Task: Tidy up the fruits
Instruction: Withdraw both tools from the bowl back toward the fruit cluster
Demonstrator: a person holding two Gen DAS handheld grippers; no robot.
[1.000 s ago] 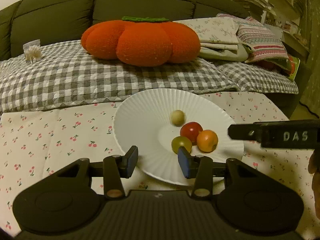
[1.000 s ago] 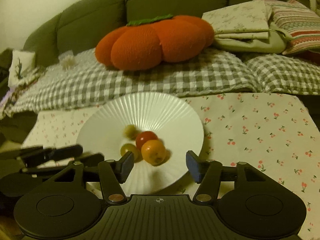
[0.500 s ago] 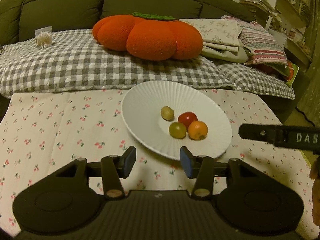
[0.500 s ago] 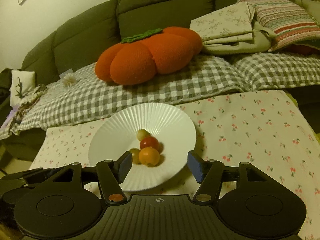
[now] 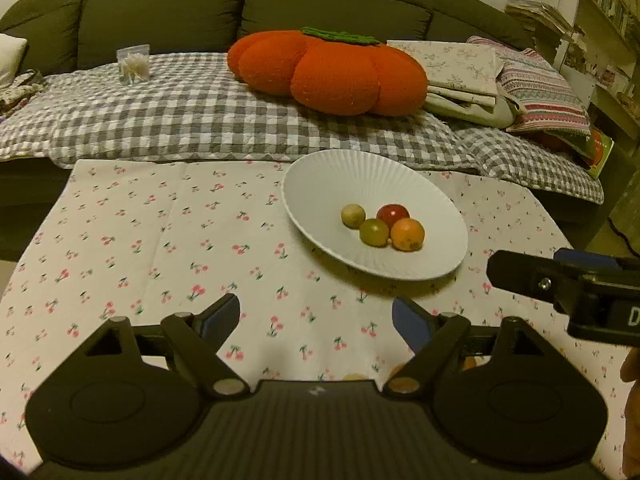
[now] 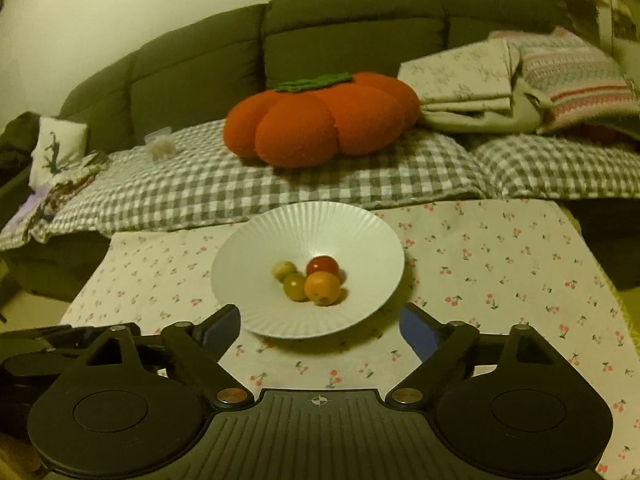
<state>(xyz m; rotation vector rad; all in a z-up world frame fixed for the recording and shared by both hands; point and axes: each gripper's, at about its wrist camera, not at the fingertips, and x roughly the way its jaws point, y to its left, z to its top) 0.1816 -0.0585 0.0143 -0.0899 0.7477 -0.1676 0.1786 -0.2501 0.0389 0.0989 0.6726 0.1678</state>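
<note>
Nearest the camera: left gripper [image 5: 316,320], jaws just spread wide, nothing between them, only cherry-print tablecloth [image 5: 160,248] showing in the gap. Same with the right gripper [image 6: 320,326]: jaws just opened wide, empty, hovering short of the plate's near rim. In the left wrist view, the right gripper's black fingers poke in at the right edge, near the plate's right side, beside a sliver of a hand [image 5: 632,408].

Next out: white ribbed plate [image 6: 256,312] on the tabletop, well clear of both grippers. Inside the plate, four small fruits clustered around its centre: orange fruit [image 6: 322,288] on the near right, green fruit [image 6: 295,287] touching it on the left, red fruit [image 6: 322,266] just behind the orange one, pale yellowish fruit [image 6: 284,269] at the left of the cluster, beside the green one.

Beyond the plate: grey checked blanket [image 5: 180,120] spread over the seat of a dark green sofa [image 5: 160,8]. On the blanket, straight behind the plate, a big orange pumpkin cushion [image 5: 328,72] with a green top. Right of the cushion, folded floral bedding [image 5: 456,64] and a striped pillow [image 5: 544,96].
</note>
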